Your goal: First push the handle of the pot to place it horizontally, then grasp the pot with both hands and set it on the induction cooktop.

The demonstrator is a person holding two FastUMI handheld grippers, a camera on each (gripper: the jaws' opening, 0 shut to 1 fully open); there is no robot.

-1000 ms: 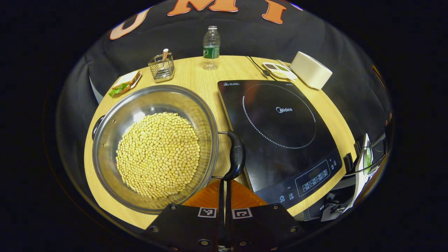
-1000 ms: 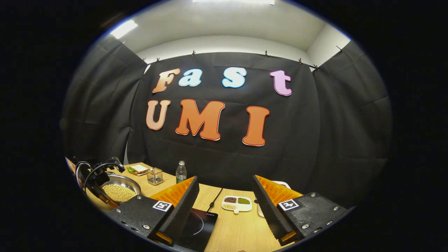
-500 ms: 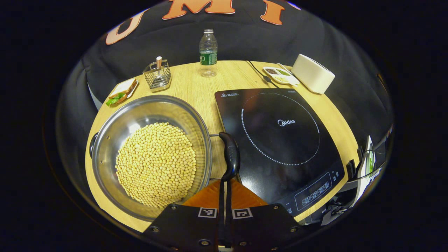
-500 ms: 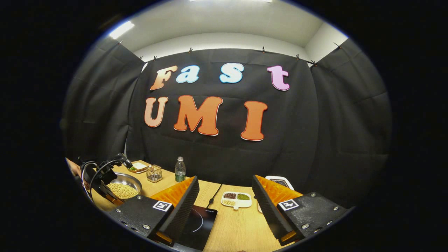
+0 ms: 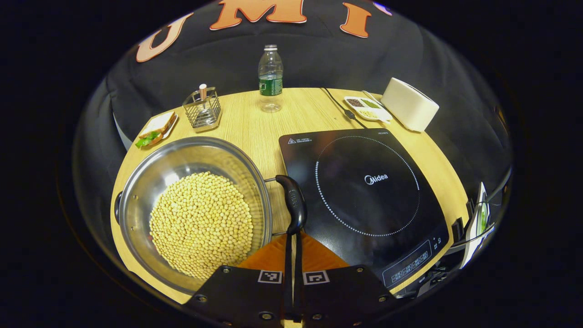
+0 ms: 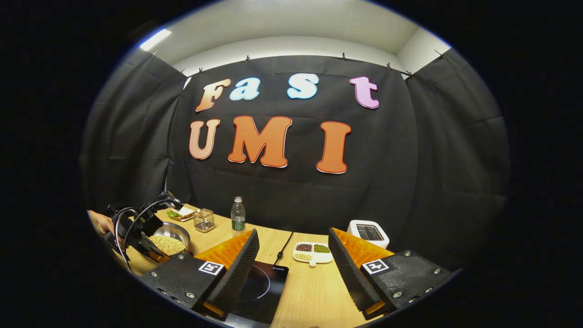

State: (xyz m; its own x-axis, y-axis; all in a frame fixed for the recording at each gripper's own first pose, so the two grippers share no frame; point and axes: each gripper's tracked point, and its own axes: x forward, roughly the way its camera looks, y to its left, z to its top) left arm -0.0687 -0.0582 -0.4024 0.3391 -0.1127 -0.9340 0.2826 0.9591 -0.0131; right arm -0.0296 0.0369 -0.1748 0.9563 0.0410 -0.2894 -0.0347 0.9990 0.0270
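Steel pot [image 5: 193, 205]: a wide shiny pan on the wooden bench [image 5: 255, 127], at about 9 o'clock from the induction cooktop [image 5: 364, 196] in the left gripper view, its bowl covered with yellow beans [image 5: 200, 223].
Pot handle [image 5: 294, 202]: a black loop on the pot's cooktop side, lying just over the cooktop's near edge; a second dark handle [image 5: 118, 213] shows at the pot's far rim at 9 o'clock.
Left tool [image 5: 293, 239]: fingers pressed together with no gap, tips right at the near end of the black handle; whether they touch it I cannot tell.
Right tool [image 6: 294, 262]: fingers spread wide, nothing between them, held above the bench with the cooktop [image 6: 255, 287] beneath its left finger.
Other tool seen from the right gripper view: the left tool [image 6: 136, 230] sits at 9 o'clock beside the pot [image 6: 171, 237], a person's hand [image 6: 101, 222] behind it.
Cooktop: flat black glass, bare on top, control panel along its near right edge.
Far bench, 12 o'clock: a clear water bottle [image 5: 270, 77], upright.
Far bench, 10 o'clock: a wire holder [image 5: 202, 109] and a plate with a sandwich [image 5: 155, 130].
Far bench, 2 o'clock: a divided dish of grains [image 5: 366, 107] and a white toaster [image 5: 410, 104], with a black cable [image 5: 339, 105] running toward the cooktop.
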